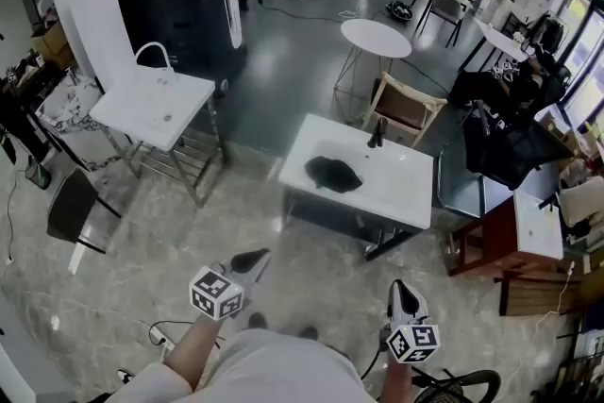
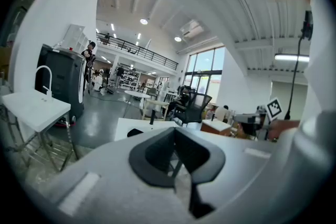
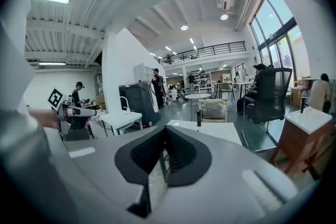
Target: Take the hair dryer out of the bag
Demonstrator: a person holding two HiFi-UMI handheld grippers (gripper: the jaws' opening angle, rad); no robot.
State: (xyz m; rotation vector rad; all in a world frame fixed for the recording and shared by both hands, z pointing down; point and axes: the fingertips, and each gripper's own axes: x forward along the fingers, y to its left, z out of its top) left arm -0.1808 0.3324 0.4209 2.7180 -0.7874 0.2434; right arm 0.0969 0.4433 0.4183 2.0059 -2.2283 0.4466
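A black bag [image 1: 332, 173] lies in a crumpled heap on the white table [image 1: 396, 193] ahead of me; no hair dryer shows. A small dark bottle [image 1: 376, 135] stands at the table's far edge. Both grippers hang low near my body, well short of the table. The left gripper [image 1: 255, 257] points at the table's left end with its jaws shut and empty [image 2: 174, 131]; in its view the bag [image 2: 134, 132] is a dark spot just above the jaws. The right gripper [image 1: 402, 286] is also shut on nothing [image 3: 165, 129], and the bottle [image 3: 199, 118] shows beyond it.
A white sink stand [image 1: 151, 104] and a black cabinet [image 1: 179, 5] are at the left, with a black chair [image 1: 71, 208] nearer. Behind the table are a wooden chair [image 1: 406, 109] and a round table [image 1: 376, 38]. A brown desk [image 1: 495, 241] stands to the right.
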